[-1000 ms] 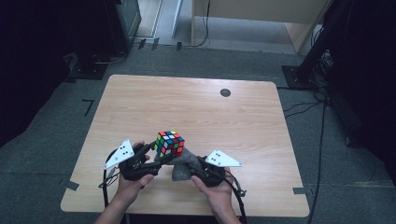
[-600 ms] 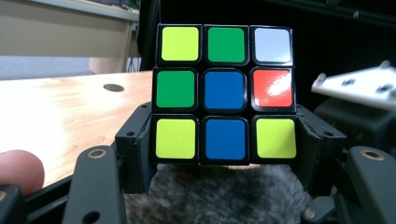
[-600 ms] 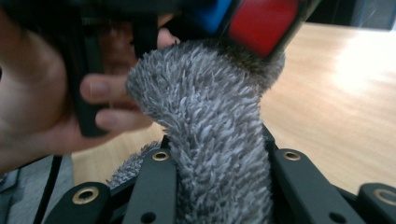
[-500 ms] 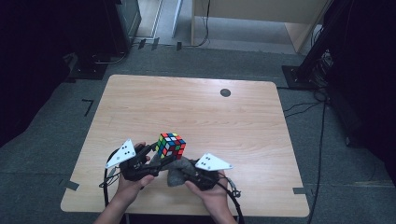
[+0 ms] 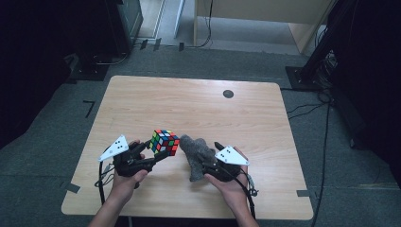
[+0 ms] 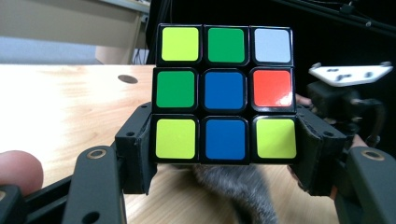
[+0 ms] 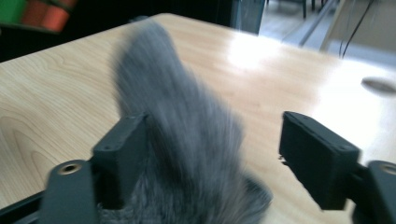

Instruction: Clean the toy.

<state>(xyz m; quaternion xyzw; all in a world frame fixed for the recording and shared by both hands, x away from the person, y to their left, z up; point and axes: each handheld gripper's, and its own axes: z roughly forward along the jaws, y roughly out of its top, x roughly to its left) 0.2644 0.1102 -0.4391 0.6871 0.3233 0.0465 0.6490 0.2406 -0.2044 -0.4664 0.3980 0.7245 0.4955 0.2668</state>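
A scrambled Rubik's cube (image 5: 165, 142) is held just above the table, and my left gripper (image 5: 158, 152) is shut on its bottom layer. In the left gripper view the cube (image 6: 225, 93) faces me with both pads of the left gripper (image 6: 224, 154) pressed to its sides. A grey fuzzy cloth (image 5: 196, 153) lies bunched on the table right of the cube. My right gripper (image 7: 219, 158) has just been opening. The cloth (image 7: 177, 140) stands between its jaws, leans on the left one and is clear of the right one.
The wooden table (image 5: 198, 104) has a small dark round hole (image 5: 228, 93) near its far edge. The person's hands hold both grippers near the table's front edge. A cable trails from each gripper. Dark floor and equipment stands surround the table.
My right gripper's jaws have opened and let go of the grey cloth, and the right hand has shifted slightly right. The left gripper and the cube have not moved.
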